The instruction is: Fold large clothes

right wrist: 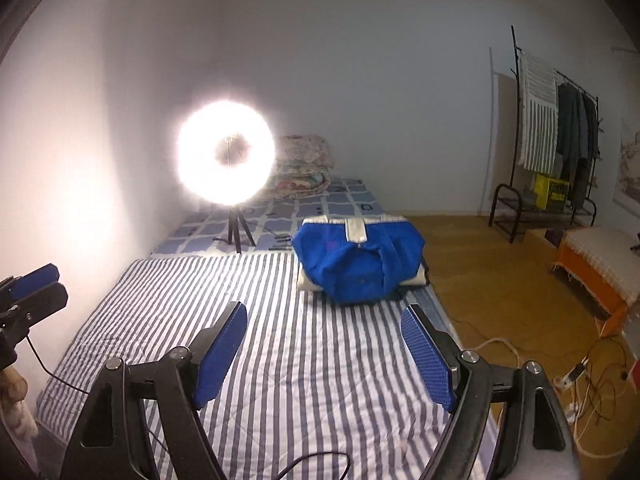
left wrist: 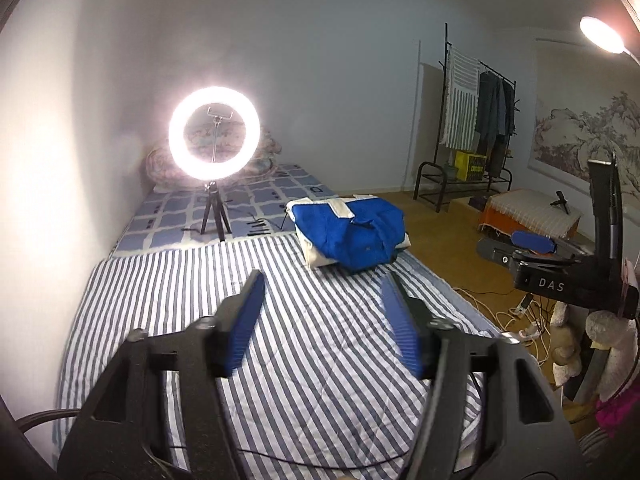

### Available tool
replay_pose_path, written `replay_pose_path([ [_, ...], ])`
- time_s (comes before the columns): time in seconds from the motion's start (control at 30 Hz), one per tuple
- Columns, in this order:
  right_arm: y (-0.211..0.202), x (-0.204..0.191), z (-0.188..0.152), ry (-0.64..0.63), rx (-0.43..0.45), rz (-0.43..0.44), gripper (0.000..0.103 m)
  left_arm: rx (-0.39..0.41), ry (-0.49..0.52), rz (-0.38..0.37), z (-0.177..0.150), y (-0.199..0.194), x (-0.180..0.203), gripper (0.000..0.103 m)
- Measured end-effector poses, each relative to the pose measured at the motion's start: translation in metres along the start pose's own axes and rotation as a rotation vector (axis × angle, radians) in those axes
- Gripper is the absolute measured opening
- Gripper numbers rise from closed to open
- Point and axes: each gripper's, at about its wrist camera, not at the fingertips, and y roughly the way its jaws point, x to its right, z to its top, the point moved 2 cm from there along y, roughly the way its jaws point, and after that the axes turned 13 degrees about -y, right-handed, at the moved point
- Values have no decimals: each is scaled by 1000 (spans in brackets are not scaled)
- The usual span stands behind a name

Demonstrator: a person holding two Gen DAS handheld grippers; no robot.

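Both claws spread, nothing between the pads. Left gripper (left wrist: 320, 284) and right gripper (right wrist: 324, 316) hang over the striped sheet (left wrist: 280, 340), well short of the garment. The blue garment (right wrist: 356, 264) sits already bundled at the far right of the bed, near the edge, a white band (right wrist: 356, 228) across its top.

Risks, as I judge them:
- The bundle is close to the bed's edge; a push from my left side could slide it off onto the floor.
- Pads may pinch the sheet along with the cloth and drag it.
- The ring light (left wrist: 214, 134) stands on the bed nearby; a wide sweep could tip it.

Not clear: the garment's far side and underlayers are hidden. Glare washes out the wall by the light. I cannot tell how neat the fold is.
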Motion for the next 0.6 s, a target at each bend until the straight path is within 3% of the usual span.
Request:
replay_pose_path([
  [0.33, 14, -6, -28, -28, -48, -33, 94, -37, -34, 45, -22, 18, -17, 95],
  [0.43, 17, -10, -31, -53, -50, -60, 102, -40, -33, 60, -24, 20, -20, 97],
  [0.6, 19, -17, -35, -88, -56, -68, 103, -21, -22, 86, -27, 18, -21, 103],
])
